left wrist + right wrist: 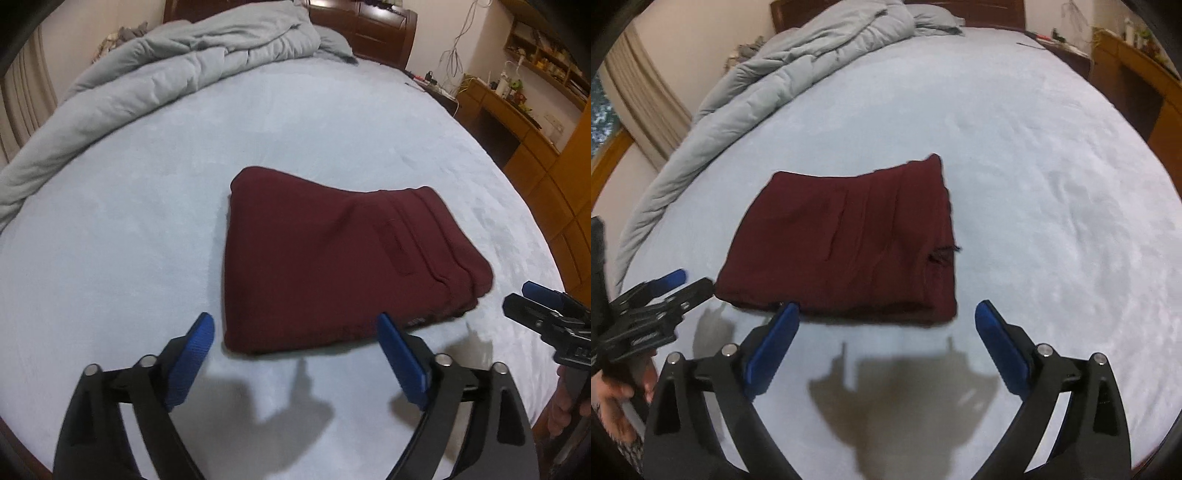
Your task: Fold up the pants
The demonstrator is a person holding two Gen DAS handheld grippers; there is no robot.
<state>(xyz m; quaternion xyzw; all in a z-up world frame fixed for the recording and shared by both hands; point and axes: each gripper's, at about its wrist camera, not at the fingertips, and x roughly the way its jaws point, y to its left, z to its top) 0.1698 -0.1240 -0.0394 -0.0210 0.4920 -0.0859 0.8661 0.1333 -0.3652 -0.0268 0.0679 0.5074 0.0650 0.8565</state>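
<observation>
Over on the left, the rumpled grey duvet [155, 70] is bunched along the far edge of the bed [110, 240], well clear of the action. The left gripper [295, 334] hovers above the sheet with its jaws spread wide and nothing between them, just short of the near edge of the pants [332, 258]. And there they are, mid-bed: maroon pants, already down to a compact stacked rectangle, waistband and pocket seam showing toward the right side. Looks like the folding is essentially done, so this step reads as release and tidy. The smart play is to lift both tools straight up and away without dragging a layer. At the right, the right gripper [886, 308] is also wide open and empty, its left blue pad close to the near hem. One loose thread and a small gap show at the right edge; a gentle press there would square it up.
</observation>
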